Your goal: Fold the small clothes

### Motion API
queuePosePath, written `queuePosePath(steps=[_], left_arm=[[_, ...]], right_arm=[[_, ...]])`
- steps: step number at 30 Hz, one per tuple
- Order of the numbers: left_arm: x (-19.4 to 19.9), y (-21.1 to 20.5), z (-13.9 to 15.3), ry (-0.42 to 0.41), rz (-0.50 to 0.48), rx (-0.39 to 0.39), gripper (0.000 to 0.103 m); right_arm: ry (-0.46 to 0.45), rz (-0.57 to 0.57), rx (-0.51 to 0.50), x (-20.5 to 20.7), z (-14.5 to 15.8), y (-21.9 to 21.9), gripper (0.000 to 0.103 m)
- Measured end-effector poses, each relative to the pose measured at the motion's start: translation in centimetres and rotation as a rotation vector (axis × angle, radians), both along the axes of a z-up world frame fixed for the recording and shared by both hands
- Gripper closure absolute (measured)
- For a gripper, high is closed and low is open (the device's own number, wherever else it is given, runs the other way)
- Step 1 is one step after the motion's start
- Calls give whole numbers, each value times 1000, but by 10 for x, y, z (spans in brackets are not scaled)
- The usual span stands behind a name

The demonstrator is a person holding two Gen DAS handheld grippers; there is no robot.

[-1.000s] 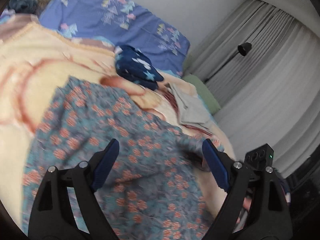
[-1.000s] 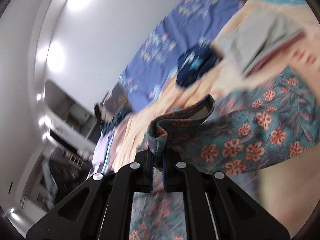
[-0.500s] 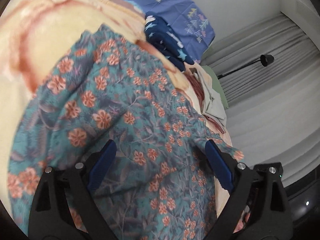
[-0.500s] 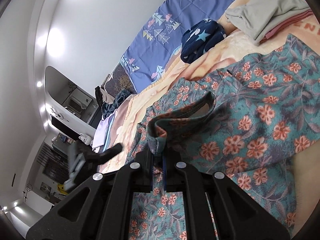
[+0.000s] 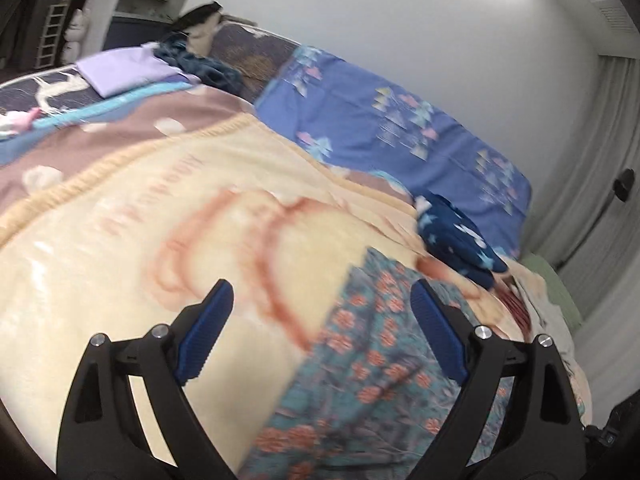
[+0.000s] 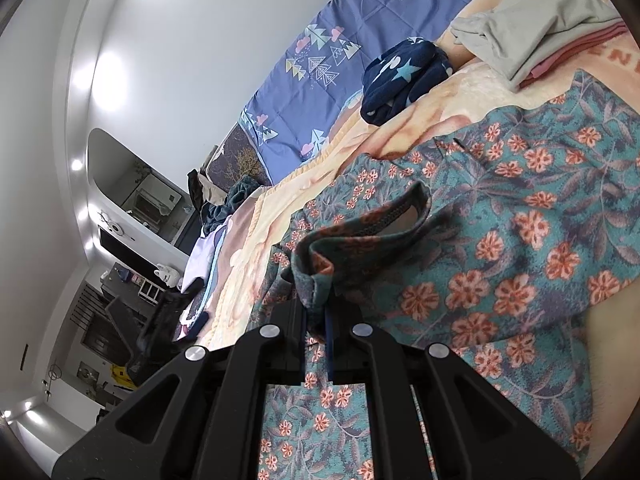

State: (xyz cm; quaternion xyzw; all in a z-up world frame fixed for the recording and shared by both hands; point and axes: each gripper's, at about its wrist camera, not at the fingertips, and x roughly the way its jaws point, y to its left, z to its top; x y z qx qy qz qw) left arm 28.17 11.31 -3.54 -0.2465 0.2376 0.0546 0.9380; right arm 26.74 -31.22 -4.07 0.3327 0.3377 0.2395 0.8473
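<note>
Our right tongs [image 6: 316,316] pinch a bunched edge of the floral garment [image 6: 500,240]; the rest spreads ahead of them on the bed's blanket [image 5: 120,248]. Our left tongs [image 5: 320,320] gape empty; the garment's edge lies beneath their right finger.

Bare cream plush blanket [image 5: 132,264] is lying open at left, offering clear passage. A balled navy star-print garment [image 5: 460,240] and a folded grey cloth pile [image 6: 532,36] are obstructing the far side.
</note>
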Motion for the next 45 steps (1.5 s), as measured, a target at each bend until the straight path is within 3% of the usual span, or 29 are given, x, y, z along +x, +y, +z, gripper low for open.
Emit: queuePosePath(steps=[1,3,5,8,10,12,17,18,19,20,21,22,24,31,35,36,37,39,40,42,45], left_arm=[[-6,4,3,-25,-15,-45,12],[-12,-2,11,-52,-135,-112,11],[-1,-27,8,-3,-325,-140,11],[25,-53,-19,127,-524,-322,11],[40,-66,-42,227,-510,-385,12],[51,-61,-63,286,-428,-437,13],[46,-42,-63,201,-297,-531,17],[47,-39,-66,215,-268,-547,27],[47,-36,-68,228,-250,-552,49],[48,-32,-71,241,-231,-559,63],[48,-26,-76,253,-203,-571,88],[48,-18,-81,255,-177,-584,98],[42,-3,-87,231,-118,-594,103],[37,28,-76,175,-84,-533,103],[46,32,-67,196,-192,-482,101],[51,23,-59,205,-256,-409,90],[53,13,-53,210,-310,-329,68],[55,-16,-35,213,-429,-69,37],[54,-33,-29,214,-479,73,35],[55,-51,-27,229,-515,233,36],[68,-62,-34,275,-538,309,43]], right_arm=[[1,0,-1,0,0,0,96],[9,-1,4,1,-2,1,96],[14,-4,9,1,-4,0,96],[20,-10,18,1,-4,0,96],[20,-12,17,-1,-3,0,96],[14,-13,10,-3,0,0,96],[9,-18,0,-3,1,-3,96],[15,-18,9,-2,-1,-3,96],[19,-18,14,-2,-1,-2,96],[20,-16,13,-1,-2,-2,96],[19,-15,10,-2,-2,-1,96],[18,-15,8,-2,-2,0,96],[15,-15,6,-3,-1,-1,96],[29,-13,13,-1,-6,1,96],[29,-11,9,-2,-7,2,96],[31,-12,13,-2,-8,2,96],[33,-10,16,-2,-8,1,96],[34,-12,17,-4,-9,-1,96],[35,-12,16,-3,-9,-2,96],[37,-11,17,-3,-9,-2,96],[41,-9,20,-3,-11,0,96]])
